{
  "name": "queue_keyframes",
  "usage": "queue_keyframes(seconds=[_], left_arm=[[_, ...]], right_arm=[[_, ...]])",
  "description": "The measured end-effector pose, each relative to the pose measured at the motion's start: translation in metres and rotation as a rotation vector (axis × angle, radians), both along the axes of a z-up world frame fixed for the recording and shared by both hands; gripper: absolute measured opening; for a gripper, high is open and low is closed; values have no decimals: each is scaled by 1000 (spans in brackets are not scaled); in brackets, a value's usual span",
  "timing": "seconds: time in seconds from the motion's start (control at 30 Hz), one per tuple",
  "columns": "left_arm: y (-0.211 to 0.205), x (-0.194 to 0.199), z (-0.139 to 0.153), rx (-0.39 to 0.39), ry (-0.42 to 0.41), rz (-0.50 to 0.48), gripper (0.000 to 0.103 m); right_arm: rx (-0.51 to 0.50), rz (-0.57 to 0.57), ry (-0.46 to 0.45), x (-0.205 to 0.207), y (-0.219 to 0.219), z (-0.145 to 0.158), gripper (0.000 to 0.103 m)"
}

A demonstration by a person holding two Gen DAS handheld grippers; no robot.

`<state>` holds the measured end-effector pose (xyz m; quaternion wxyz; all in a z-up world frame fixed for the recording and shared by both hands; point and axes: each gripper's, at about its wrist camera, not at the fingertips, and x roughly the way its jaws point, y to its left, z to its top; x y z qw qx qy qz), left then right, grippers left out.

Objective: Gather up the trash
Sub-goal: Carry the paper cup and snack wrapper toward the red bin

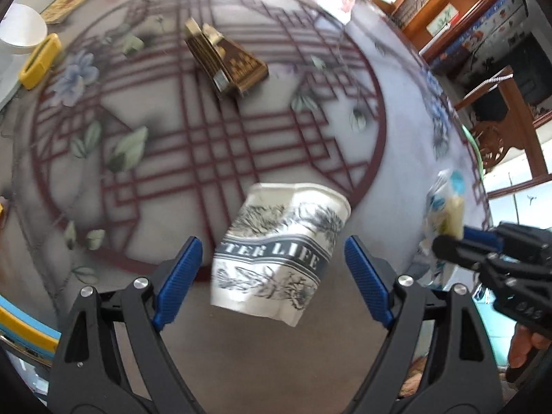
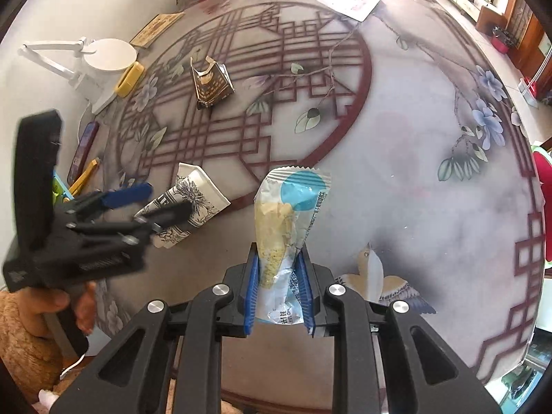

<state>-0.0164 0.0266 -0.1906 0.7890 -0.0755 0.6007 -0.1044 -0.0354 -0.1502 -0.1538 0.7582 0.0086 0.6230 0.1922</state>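
Note:
A crushed white paper cup (image 1: 279, 250) with dark print lies on its side on the round patterned table (image 1: 396, 151). My left gripper (image 1: 272, 255) is open, its blue pads either side of the cup without touching it. The cup (image 2: 191, 203) and left gripper (image 2: 151, 200) also show in the right wrist view. My right gripper (image 2: 278, 269) is shut on a snack wrapper (image 2: 286, 224), blue and white with yellow crumbs inside, held above the table. The wrapper (image 1: 445, 207) shows in the left wrist view too. A torn brown carton (image 1: 226, 60) lies farther back on the table; it also shows in the right wrist view (image 2: 210, 84).
A yellow case (image 1: 39, 62), a white bowl-like lamp base (image 1: 20, 29) and a card (image 1: 72, 1) sit at the table's far left. A white desk lamp (image 2: 86, 62), a dark phone (image 2: 82, 150) and a paper sheet (image 2: 348, 0) are on the table. Wooden furniture (image 1: 503, 131) stands beyond the right edge.

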Motion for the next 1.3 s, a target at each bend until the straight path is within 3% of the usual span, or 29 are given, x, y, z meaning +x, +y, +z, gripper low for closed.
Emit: queue_keyframes(seconds=[0.03, 0.2, 0.53, 1.3], left_arm=[[-1, -1, -2, -3, 1, 4, 71], [6, -3, 3, -27, -20, 62, 70], [12, 5, 48, -69, -150, 162, 70], [-59, 22, 73, -72, -198, 76, 70]], right_arm=[[0, -2, -3, -1, 1, 0, 21], [3, -4, -30, 0, -4, 9, 21], [14, -20, -106, 10, -15, 30, 21], [21, -137, -114, 9, -87, 36, 21]])
